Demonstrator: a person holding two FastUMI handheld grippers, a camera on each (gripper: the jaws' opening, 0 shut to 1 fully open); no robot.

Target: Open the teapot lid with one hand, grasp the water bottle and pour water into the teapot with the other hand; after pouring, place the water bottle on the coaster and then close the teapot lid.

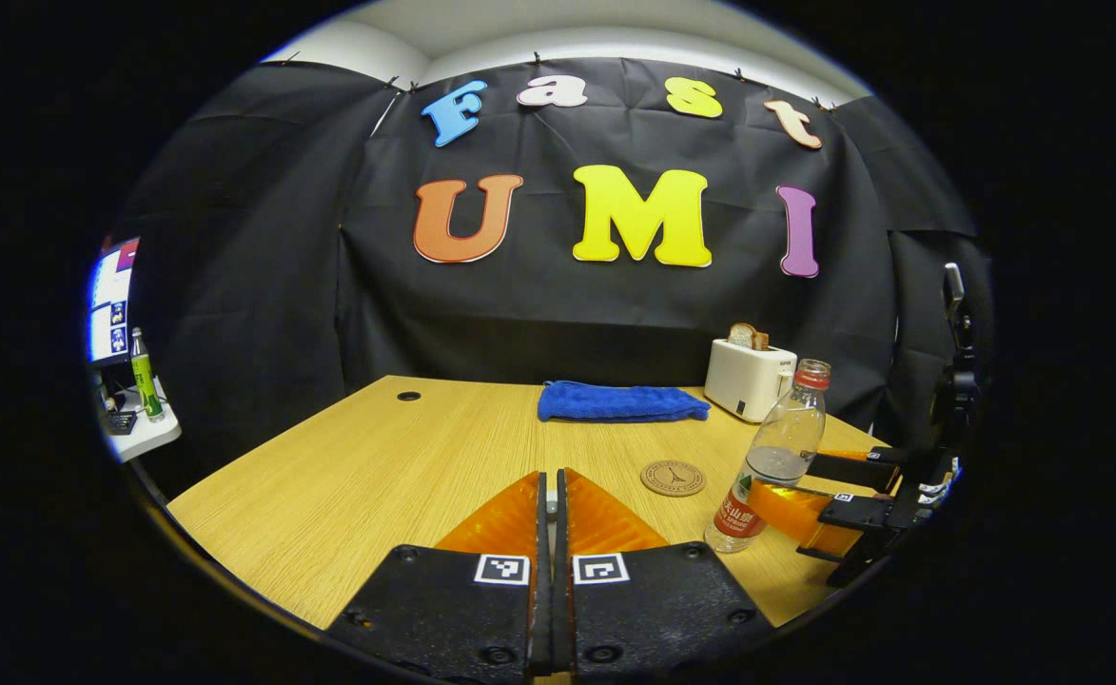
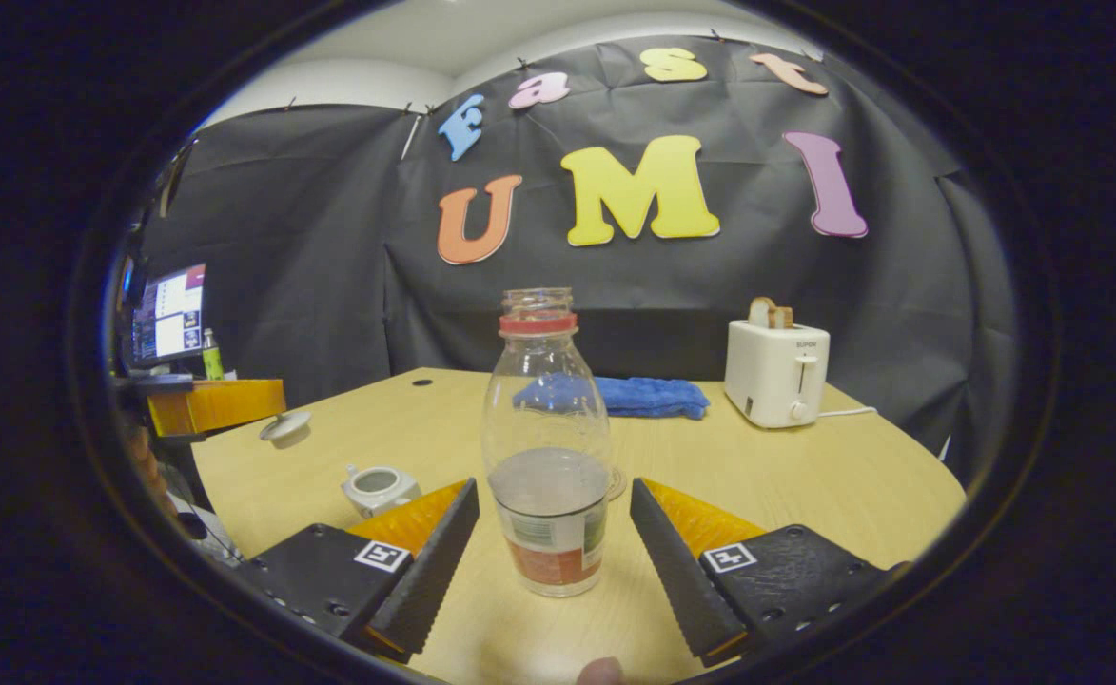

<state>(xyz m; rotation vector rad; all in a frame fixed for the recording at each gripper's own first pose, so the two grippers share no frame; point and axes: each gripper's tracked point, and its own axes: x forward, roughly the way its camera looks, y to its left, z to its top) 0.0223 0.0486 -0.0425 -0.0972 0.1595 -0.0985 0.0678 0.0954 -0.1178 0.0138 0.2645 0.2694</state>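
The clear plastic water bottle (image 2: 546,447), uncapped and about a third full, stands on the wooden desk (image 2: 824,476) between the spread fingers of the right hand-held gripper (image 2: 550,533), untouched. The left hand-held gripper (image 1: 549,495) is clamped on the round teapot lid (image 2: 284,428), above the open white teapot (image 2: 379,488).

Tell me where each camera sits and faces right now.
Left gripper view: rides the left gripper, raised over the table, facing the wall; the right gripper sits by the bottle.
Right gripper view: low on the right gripper, open around the bottle; teapot at left.
Shared: bottle, towel, toaster.
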